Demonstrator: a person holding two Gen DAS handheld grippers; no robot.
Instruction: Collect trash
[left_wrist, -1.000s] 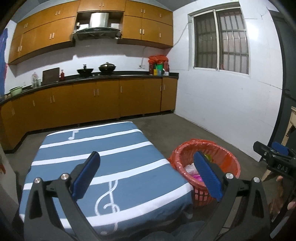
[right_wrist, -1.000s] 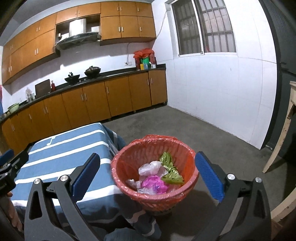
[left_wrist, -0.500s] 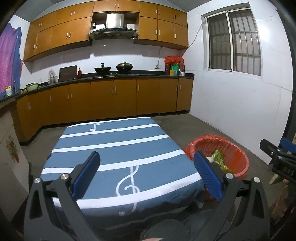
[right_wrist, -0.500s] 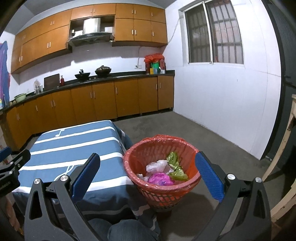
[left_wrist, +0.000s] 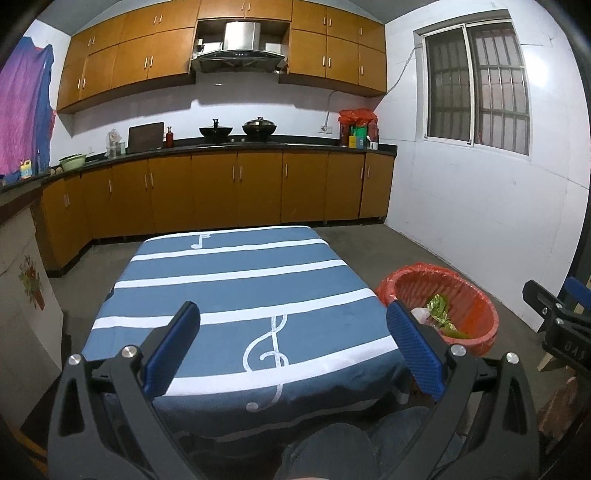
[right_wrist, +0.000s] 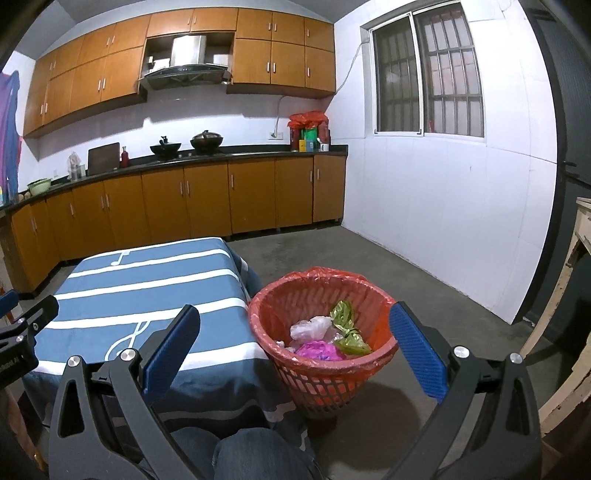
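Observation:
A red mesh basket (right_wrist: 284, 363) lined with a red bag stands on the floor right of the table; it also shows in the left wrist view (left_wrist: 476, 295). Inside lie a white plastic bag (right_wrist: 310, 328), a pink wad (right_wrist: 320, 350) and a green foil wrapper (right_wrist: 347, 328). My right gripper (right_wrist: 294, 349) is open, held above and in front of the basket with nothing between its blue pads. My left gripper (left_wrist: 293, 345) is open over the near end of the blue striped tablecloth (left_wrist: 236, 288), holding nothing. The cloth's top shows no loose items.
Wooden cabinets and a dark counter (left_wrist: 236, 147) with pans run along the far wall. A white wall with a barred window (right_wrist: 428, 77) is at right. A worn wooden frame (right_wrist: 569, 295) stands at far right. A person's knees in jeans (right_wrist: 243, 454) sit below the grippers.
Both grippers have drawn back and risen, staying open. The left view has swung from the basket toward the table's centre; the basket now sits further from the right gripper.

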